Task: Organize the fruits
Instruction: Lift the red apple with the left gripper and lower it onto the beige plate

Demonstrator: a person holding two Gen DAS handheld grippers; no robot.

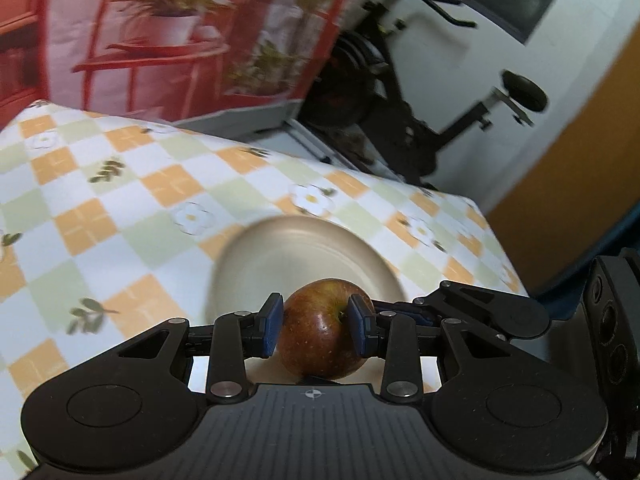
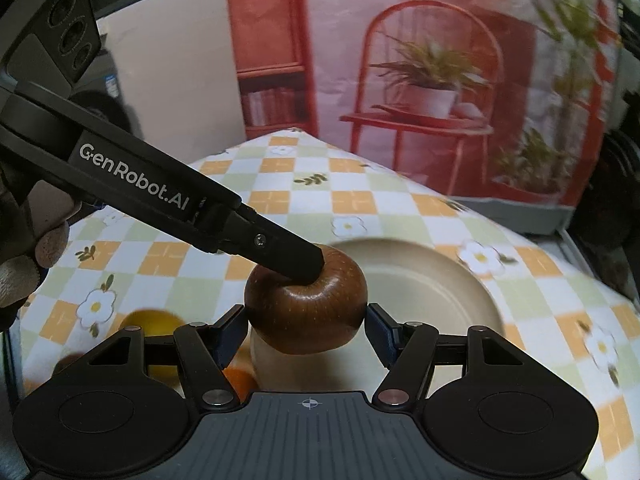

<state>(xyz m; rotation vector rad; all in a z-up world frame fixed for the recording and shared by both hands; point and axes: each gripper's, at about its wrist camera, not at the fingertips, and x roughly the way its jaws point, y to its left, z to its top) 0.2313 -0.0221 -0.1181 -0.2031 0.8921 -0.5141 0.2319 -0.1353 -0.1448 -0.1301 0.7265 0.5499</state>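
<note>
A red-brown apple [image 1: 320, 332] sits between the blue pads of my left gripper [image 1: 318, 326], which is shut on it above the near rim of a beige plate [image 1: 296, 248]. In the right wrist view the same apple [image 2: 306, 308] is between my right gripper's [image 2: 306, 330] fingers, with the left gripper's black finger [image 2: 280, 252] pressed on its top. The right pads stand at the apple's sides; contact is unclear. The plate [image 2: 436, 292] lies behind it.
A yellow fruit [image 2: 154, 322] and an orange fruit [image 2: 240, 380] lie low left on the checked floral tablecloth [image 2: 360, 204]. An exercise bike [image 1: 400, 92] stands beyond the table's far edge. A printed backdrop [image 2: 420, 60] hangs behind.
</note>
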